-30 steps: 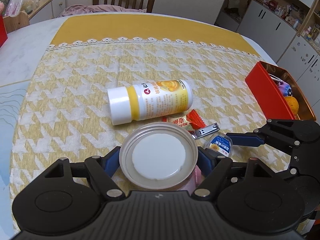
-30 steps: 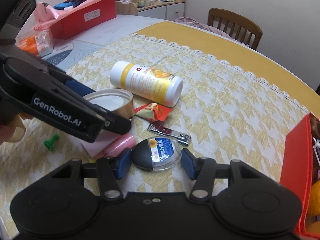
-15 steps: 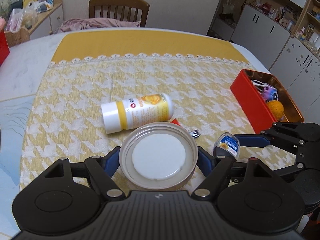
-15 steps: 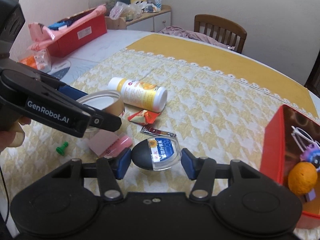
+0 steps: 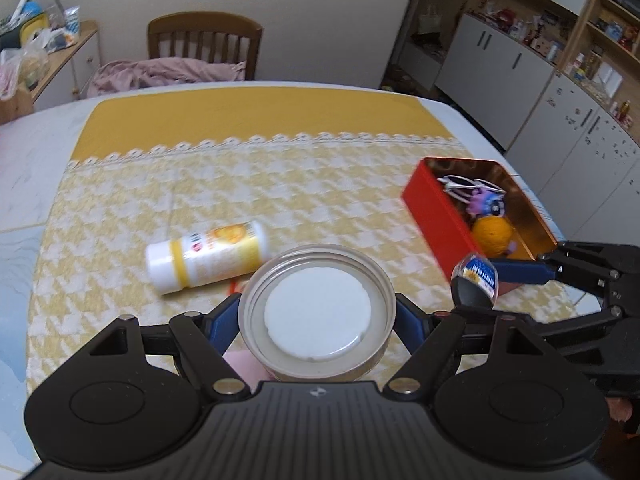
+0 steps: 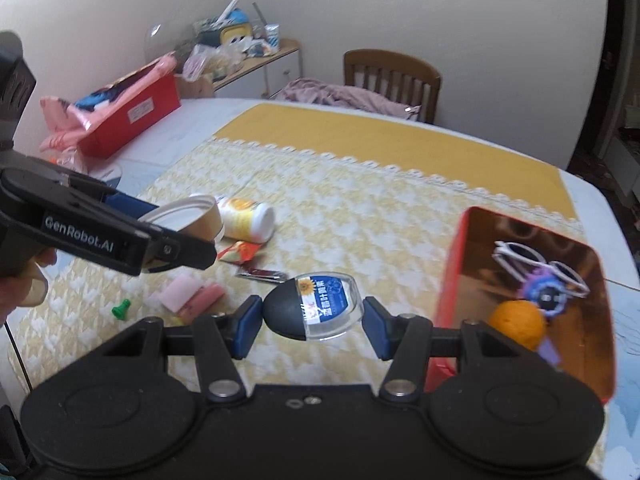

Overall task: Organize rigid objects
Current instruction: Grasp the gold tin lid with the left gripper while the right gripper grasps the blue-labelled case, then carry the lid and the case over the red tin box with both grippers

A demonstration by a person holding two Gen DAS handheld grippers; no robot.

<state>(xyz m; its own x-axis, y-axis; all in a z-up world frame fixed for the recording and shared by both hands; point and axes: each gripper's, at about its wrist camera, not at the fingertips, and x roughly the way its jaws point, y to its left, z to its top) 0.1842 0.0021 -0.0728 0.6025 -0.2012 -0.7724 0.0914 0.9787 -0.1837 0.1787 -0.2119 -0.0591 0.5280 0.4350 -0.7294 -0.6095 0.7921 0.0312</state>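
Observation:
My left gripper [image 5: 316, 318] is shut on a round metal jar lid [image 5: 316, 314] with a white liner, held above the yellow tablecloth. My right gripper [image 6: 313, 314] is shut on a small black-and-clear oval case [image 6: 316, 308] with a blue label; the same case [image 5: 474, 282] shows in the left wrist view, at the near corner of the red tin. The red tin [image 6: 450, 276] stands at the right, with white sunglasses [image 6: 532, 266], a purple toy and an orange ball [image 6: 518, 322] inside. A white-and-yellow bottle [image 5: 206, 256] lies on its side on the cloth.
On the cloth lie a red snack packet [image 6: 240, 252], nail clippers [image 6: 262, 275], pink items [image 6: 192, 296] and a green peg [image 6: 121, 308]. A red box [image 6: 128, 120] stands at the far left, a wooden chair [image 5: 204, 50] behind the table, cabinets [image 5: 520, 80] at the right.
Both grippers have risen with their loads, so the table looks farther away. The right gripper with the case has moved toward the red tin, which shows more fully now.

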